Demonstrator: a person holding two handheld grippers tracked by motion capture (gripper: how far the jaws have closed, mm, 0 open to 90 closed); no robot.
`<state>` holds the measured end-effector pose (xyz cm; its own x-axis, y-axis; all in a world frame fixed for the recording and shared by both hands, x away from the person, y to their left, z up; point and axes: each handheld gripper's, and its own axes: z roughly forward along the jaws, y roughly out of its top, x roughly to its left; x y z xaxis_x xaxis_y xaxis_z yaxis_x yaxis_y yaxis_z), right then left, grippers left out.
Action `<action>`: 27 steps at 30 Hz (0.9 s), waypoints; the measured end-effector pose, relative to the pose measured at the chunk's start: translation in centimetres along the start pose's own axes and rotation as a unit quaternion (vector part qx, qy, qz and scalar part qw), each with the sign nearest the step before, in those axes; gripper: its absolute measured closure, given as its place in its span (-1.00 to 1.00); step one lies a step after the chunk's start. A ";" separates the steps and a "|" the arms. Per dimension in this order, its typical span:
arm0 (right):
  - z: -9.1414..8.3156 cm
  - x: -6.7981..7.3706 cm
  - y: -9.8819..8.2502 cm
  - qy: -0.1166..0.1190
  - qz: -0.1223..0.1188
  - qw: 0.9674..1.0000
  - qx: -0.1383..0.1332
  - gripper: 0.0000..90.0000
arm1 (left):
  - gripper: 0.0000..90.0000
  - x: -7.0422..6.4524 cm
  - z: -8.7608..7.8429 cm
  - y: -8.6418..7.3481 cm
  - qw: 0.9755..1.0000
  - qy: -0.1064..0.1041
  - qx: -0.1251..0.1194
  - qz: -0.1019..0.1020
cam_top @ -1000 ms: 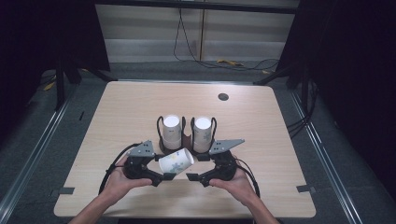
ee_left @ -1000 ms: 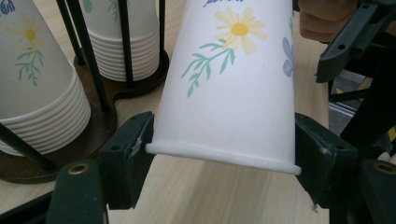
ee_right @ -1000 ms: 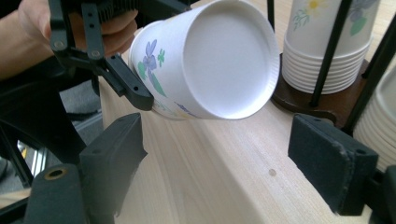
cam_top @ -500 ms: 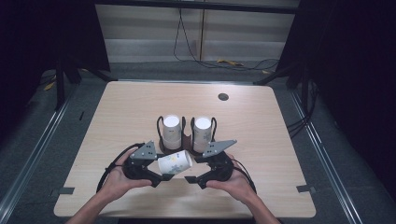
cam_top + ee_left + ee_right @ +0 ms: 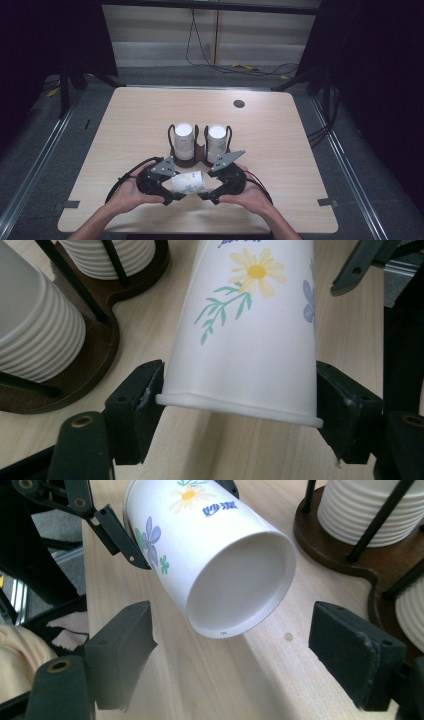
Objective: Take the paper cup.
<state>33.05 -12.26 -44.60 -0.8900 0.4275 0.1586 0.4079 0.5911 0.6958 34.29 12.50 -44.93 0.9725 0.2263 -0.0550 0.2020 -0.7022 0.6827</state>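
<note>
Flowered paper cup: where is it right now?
The flowered paper cup lies sideways between the two grippers near the table's front edge in the high view, just in front of the wooden cup holder, clamped at its rim by the left gripper.

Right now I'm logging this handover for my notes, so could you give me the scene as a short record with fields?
held item: white paper cup with flower print, lying sideways above the table
left gripper: shut on the cup's rim end
right gripper: open, fingers either side of the cup's recessed base, not touching
behind: dark wooden two-post rack holding two stacks of white ribbed cups
surface: light wooden table
</note>
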 end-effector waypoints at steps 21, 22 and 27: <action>1.3 -0.1 1.9 0.030 -0.066 0.995 0.074 -0.64 | -0.40 -0.1 0.5 0.4 1.000 -0.002 0.024 0.016; 1.4 0.0 2.0 0.032 -0.071 0.994 0.080 -0.64 | -0.40 -0.1 0.5 0.5 1.000 -0.004 0.022 0.018; 1.9 0.0 2.5 0.034 -0.086 0.991 0.095 -0.61 | -0.40 -0.5 0.8 0.5 0.999 -0.008 0.029 0.026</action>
<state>34.44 -9.48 -44.15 -0.9585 0.2663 0.1014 0.2751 0.7717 0.5734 34.04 11.46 -45.14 0.9834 0.1788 -0.0318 0.1573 -0.7510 0.6413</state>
